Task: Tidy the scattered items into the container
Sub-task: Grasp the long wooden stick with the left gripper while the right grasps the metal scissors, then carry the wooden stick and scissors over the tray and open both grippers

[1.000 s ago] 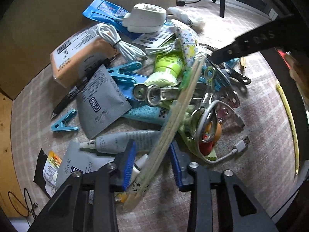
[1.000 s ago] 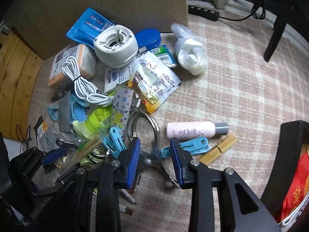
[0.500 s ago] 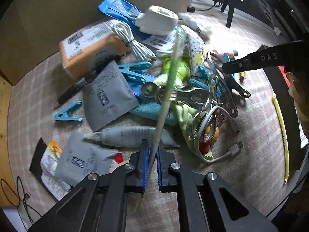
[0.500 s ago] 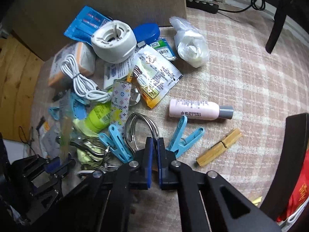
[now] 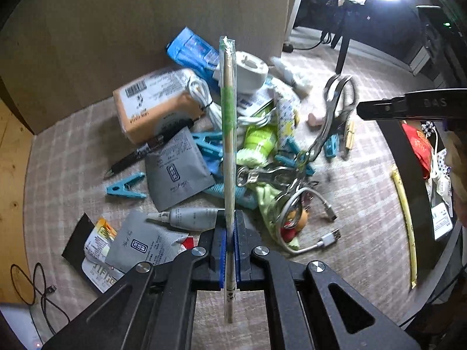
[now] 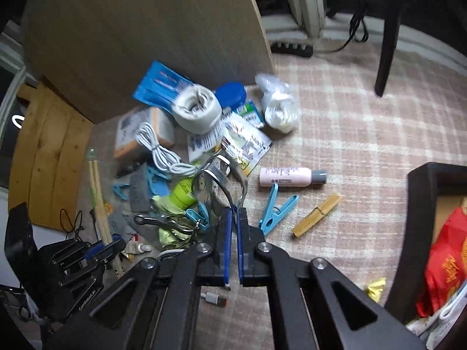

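Note:
My left gripper (image 5: pixel 230 227) is shut on a wrapped pair of chopsticks (image 5: pixel 228 122) and holds it upright above the pile; it also shows in the right wrist view (image 6: pixel 97 192). My right gripper (image 6: pixel 233 221) is shut on metal scissors (image 6: pixel 217 175), lifted off the carpet; they also show in the left wrist view (image 5: pixel 335 113). Below lie blue clothespins (image 6: pixel 275 208), a pink bottle (image 6: pixel 292 176), a wooden peg (image 6: pixel 316 215), a white cable (image 6: pixel 159 151) and grey sachets (image 5: pixel 175 169). The dark container (image 6: pixel 420 233) stands at the right.
A cardboard panel (image 6: pixel 146 35) stands behind the pile. An orange box (image 5: pixel 154 102), a white round holder (image 6: pixel 197 112), a black pen (image 5: pixel 146 148), a tube (image 5: pixel 189 218) and a USB cable (image 5: pixel 321 239) lie on the checked carpet. A chair leg (image 6: pixel 385 52) is at the back right.
Both grippers closed from open. The left lifted the chopsticks upright. The right took hold of the scissors and raised them out of the pile.

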